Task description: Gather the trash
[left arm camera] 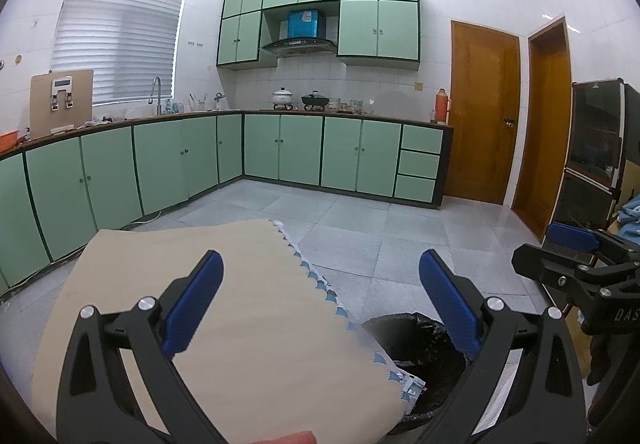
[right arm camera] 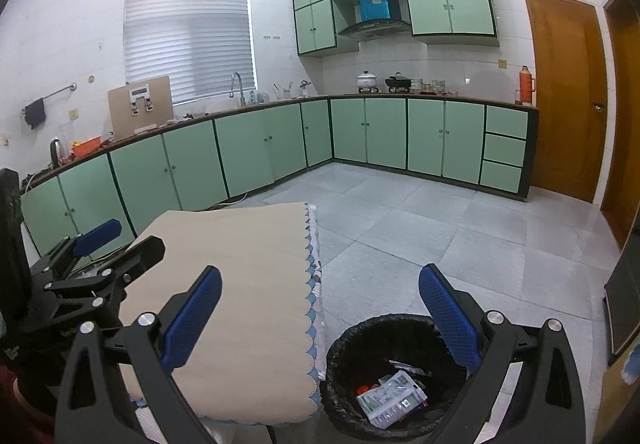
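Observation:
A round trash bin [right arm camera: 400, 376] lined with a black bag stands on the floor right of a table. Inside it lie a green-and-white packet [right arm camera: 390, 398] and small red scraps. In the left wrist view only the bin's [left arm camera: 416, 360] dark rim shows past the table edge. My right gripper [right arm camera: 320, 318] hangs open above the bin's left side, nothing between its blue fingers [right arm camera: 450, 316]. My left gripper [left arm camera: 322, 302] is open too, over the table's right edge. Each gripper shows in the other's view: right gripper [left arm camera: 576, 256], left gripper [right arm camera: 116, 240].
The table carries a beige cloth with a blue scalloped edge [right arm camera: 248, 308]. Green base cabinets [right arm camera: 248, 147] run along the left and far walls. Grey tiled floor [right arm camera: 460, 236] lies open ahead. Wooden doors [right arm camera: 568, 99] are at the right, a dark cabinet [left arm camera: 596, 147] nearby.

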A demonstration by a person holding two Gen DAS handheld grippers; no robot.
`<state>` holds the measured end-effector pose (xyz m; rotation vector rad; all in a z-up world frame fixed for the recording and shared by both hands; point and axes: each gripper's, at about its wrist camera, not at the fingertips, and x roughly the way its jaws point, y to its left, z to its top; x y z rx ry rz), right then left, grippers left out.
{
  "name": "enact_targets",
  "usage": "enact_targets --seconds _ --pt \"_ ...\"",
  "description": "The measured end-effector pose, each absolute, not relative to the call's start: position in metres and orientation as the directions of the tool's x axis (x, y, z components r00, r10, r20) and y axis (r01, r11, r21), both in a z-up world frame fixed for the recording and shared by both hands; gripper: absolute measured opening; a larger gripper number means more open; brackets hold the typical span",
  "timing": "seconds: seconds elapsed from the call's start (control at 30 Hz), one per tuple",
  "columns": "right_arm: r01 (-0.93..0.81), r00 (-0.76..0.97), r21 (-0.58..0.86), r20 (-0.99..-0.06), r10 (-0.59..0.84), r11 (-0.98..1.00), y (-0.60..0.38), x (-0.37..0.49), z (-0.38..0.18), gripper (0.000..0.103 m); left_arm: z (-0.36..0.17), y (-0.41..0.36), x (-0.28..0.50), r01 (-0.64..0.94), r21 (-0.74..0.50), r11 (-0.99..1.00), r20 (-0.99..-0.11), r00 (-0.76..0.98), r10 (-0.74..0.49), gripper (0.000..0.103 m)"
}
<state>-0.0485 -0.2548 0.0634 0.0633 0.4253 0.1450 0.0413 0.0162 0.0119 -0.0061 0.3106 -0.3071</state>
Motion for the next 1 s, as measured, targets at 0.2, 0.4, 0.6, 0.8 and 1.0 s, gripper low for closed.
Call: enact_targets --seconds 0.2,0.4,0.6,0.8,1.0 --pt "-0.126 0.902 0.098 -0.404 0.155 0.987 -0.2558 -0.0482 0.0626 0.097 0.0123 0.0163 0.041 0.296 -0.052 0.954 -0.304 0.905 -0.298 0.095" --pt "-0.126 0.901 0.101 -0.404 0.156 0.987 -0.2569 -0.0475 0.0631 0.097 0.0133 0.0163 0.0422 0.294 -0.053 0.954 -0.304 0.906 -0.296 0.095" --pt "-0.126 0.902 0.101 -0.403 0.156 0.987 -0.2573 -0.0475 0.0633 0.097 0.0133 0.0166 0.0424 0.294 -0.051 0.954 -0.303 0.906 -0.296 0.095" --pt "-0.126 0.902 0.1 -0.403 0.156 0.987 -0.257 -0.0474 0.0635 0.097 0.0137 0.0183 0.0426 0.294 -0.05 0.955 -0.302 0.907 -0.295 0.095" --pt "-0.126 0.902 0.099 -0.403 0.156 0.987 -0.257 -0.0477 0.064 0.097 0.0133 0.02 0.0436 0.294 -0.05 0.955 -0.303 0.906 -0.295 0.095"
